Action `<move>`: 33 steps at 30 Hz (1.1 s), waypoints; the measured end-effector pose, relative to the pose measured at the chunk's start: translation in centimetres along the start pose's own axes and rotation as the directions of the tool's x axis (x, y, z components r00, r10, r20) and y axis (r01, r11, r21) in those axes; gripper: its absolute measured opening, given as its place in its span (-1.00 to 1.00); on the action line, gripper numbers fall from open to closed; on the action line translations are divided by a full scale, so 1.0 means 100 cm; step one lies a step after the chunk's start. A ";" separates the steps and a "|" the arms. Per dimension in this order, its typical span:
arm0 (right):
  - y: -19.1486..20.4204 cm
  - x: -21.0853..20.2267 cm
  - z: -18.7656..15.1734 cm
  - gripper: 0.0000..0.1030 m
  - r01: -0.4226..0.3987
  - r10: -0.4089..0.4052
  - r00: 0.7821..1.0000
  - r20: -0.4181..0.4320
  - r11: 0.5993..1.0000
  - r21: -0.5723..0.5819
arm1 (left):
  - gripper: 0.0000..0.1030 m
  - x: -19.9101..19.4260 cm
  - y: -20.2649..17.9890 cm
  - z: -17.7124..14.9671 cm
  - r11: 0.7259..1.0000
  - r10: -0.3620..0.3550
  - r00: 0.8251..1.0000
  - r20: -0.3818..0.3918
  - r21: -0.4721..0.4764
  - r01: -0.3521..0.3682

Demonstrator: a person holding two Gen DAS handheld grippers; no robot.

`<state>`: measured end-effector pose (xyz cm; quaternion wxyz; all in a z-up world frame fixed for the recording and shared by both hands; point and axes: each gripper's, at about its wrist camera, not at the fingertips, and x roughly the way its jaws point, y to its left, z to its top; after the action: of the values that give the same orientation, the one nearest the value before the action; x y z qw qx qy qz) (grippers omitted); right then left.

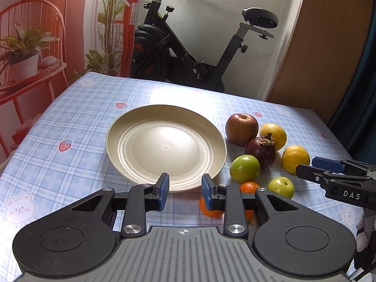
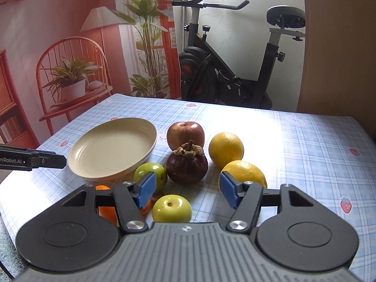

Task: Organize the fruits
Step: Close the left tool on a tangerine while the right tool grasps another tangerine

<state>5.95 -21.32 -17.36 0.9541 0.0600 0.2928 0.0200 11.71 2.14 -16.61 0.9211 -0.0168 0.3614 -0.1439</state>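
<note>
Left hand-held gripper point(image 1: 185, 189): jaws parted narrowly, nothing gripped, above the near rim of the empty plate point(image 1: 131, 155). Right hand-held gripper point(image 2: 186, 189): jaws parted wider, nothing gripped, over the fruits point(image 2: 186, 165) grouped on the tabletop point(image 2: 305, 145) beside the plate

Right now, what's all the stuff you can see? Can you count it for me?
plate: 1, cream, empty, table middle
apple: 1, red, beside plate
mangosteen: 1, dark purple, among fruit
yellow citrus: 2, behind and beside mangosteen
green fruit: 2, nearest plate and nearer front
mandarins: 2, orange, partly hidden behind left gripper
tablecloth: 1, blue checked
exercise bike: 1, black, behind table
left gripper: jaws apart, empty
right gripper: jaws apart, empty
</note>
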 end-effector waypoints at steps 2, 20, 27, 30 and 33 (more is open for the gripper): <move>-0.001 -0.002 -0.005 0.05 -0.009 0.009 1.000 -0.005 1.000 0.012 | -0.38 0.003 -0.003 0.000 1.000 -0.018 1.000 -0.003 0.008 0.018; 0.016 0.001 -0.041 0.07 -0.098 0.098 0.990 -0.104 0.995 0.001 | -0.37 0.017 -0.029 -0.015 0.995 -0.089 0.995 -0.054 0.048 0.092; 0.009 0.010 -0.049 0.07 -0.125 0.133 0.984 -0.122 0.990 0.068 | -0.37 0.022 -0.027 -0.016 0.995 -0.092 0.994 -0.066 0.021 0.094; 0.006 0.013 -0.051 -0.01 -0.141 0.153 0.979 -0.132 0.985 0.095 | -0.37 0.023 -0.028 -0.017 0.995 -0.099 0.993 -0.069 0.023 0.100; 0.004 0.011 -0.052 -0.17 -0.160 0.173 0.977 -0.125 0.981 0.108 | -0.37 0.023 -0.031 -0.018 0.994 -0.105 0.992 -0.071 0.034 0.107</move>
<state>3.98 -20.29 -22.21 0.9231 0.1293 0.3508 0.0897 11.31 -1.35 -19.07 0.8993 -0.0135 0.3887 -0.2000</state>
